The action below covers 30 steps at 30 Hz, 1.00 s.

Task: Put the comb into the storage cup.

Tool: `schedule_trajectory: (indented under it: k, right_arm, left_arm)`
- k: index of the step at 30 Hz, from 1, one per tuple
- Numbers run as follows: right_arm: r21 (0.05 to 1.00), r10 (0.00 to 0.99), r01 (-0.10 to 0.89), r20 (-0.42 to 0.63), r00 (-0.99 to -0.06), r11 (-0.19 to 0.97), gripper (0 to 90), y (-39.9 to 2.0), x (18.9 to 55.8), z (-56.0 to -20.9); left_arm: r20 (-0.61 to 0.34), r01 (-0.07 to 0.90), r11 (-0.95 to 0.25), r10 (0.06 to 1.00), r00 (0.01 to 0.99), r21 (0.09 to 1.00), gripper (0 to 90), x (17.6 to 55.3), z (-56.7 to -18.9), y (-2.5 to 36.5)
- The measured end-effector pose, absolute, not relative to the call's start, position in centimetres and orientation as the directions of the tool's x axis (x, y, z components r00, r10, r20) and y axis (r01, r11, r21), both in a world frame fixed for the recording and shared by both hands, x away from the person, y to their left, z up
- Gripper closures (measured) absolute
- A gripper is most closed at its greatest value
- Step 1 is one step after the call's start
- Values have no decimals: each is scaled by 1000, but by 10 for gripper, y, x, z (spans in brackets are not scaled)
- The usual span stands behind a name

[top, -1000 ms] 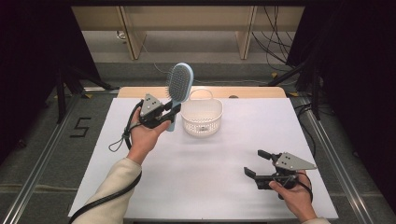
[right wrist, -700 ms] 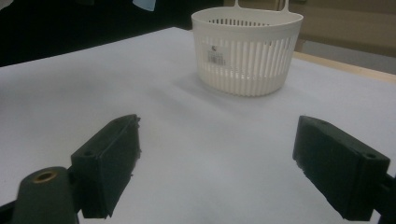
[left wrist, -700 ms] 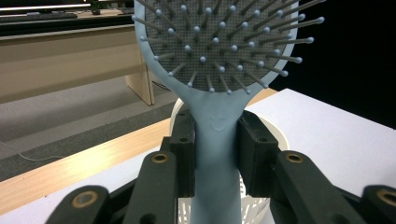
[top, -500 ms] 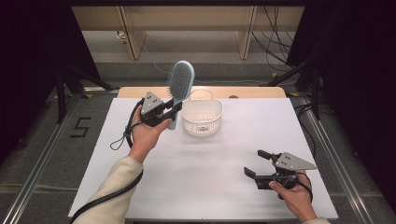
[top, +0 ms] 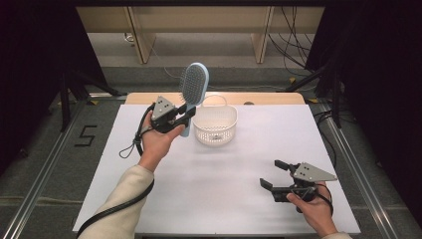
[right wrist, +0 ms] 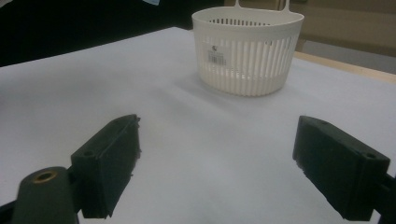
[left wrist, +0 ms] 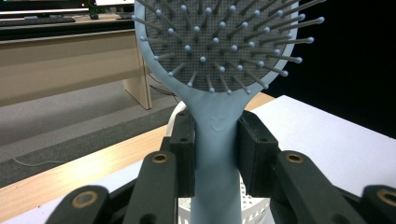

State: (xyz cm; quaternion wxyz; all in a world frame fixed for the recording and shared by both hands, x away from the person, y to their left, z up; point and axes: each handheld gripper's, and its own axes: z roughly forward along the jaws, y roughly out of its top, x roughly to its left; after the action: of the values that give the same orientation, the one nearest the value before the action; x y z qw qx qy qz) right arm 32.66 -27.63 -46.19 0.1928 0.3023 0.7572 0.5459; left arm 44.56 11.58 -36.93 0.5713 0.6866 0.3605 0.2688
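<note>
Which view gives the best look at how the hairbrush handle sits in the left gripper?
The left gripper view: the two pads clamp the hairbrush handle from both sides, bristles facing the camera. The high view shows the left gripper holding the brush upright beside the basket, its grip small. The right gripper view adds nothing on it.

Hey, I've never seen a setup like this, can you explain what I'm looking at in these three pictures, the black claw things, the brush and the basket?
No machine here: a person at a white table holds a handheld two-jaw clamp in each hand. The high view looks down from above the person's side. The other two pictures come from small cameras riding on each clamp, looking along its black jaws. The left gripper is shut on the handle of a pale blue hairbrush, held upright with its bristles facing that gripper's camera. The right gripper rests low near the table's front edge, jaws open and empty. A white slotted basket stands on the table just beside the brush.
</note>
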Motion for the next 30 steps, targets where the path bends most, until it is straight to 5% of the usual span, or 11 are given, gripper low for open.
schedule_trajectory:
  k: [30]
  right_arm:
    - [943,667,249,41,-744,219,155,-276,327,-462]
  left_arm:
    - [-40,189,-93,799,600,978,698,454,-367,106]
